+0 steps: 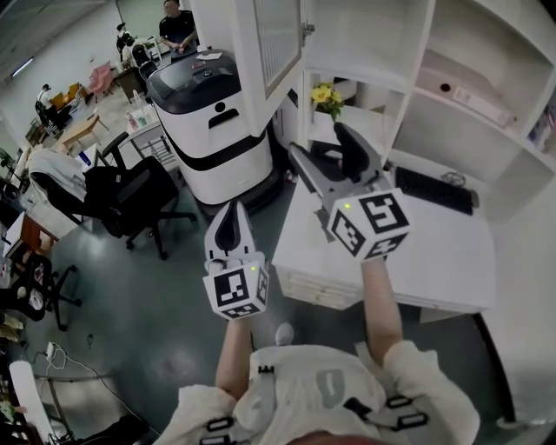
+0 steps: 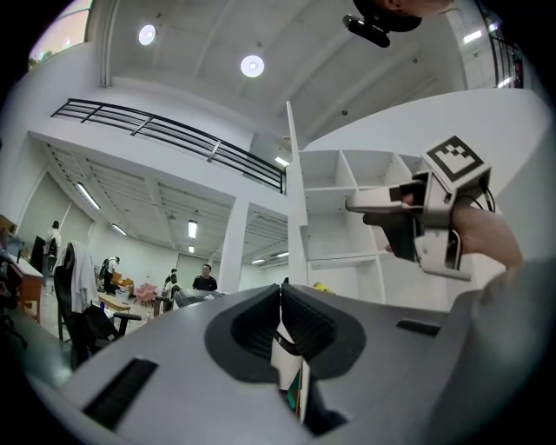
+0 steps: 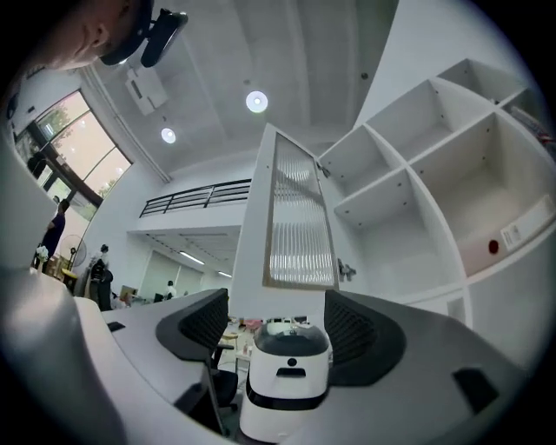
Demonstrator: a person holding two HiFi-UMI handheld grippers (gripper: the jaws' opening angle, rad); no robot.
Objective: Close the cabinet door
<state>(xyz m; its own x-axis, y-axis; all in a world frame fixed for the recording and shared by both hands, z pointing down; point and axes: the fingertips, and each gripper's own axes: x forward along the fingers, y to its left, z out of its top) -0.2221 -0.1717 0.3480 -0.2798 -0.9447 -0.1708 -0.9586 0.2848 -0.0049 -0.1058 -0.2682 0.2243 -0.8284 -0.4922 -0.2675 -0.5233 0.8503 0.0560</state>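
Note:
The white cabinet door with a ribbed glass panel stands swung open, out from the white shelf cabinet. My right gripper is open with nothing between its jaws. It is raised toward the door's lower edge and stays short of it. In the right gripper view the door rises ahead, above the gap between the jaws of the right gripper. My left gripper is shut and empty, lower and to the left. The left gripper view shows the left gripper, the door edge and the right gripper.
A white and black machine stands on the floor left of the door. Below the cabinet a white desk carries a keyboard. Yellow flowers sit in a low shelf. A black office chair is at the left, and a person stands far back.

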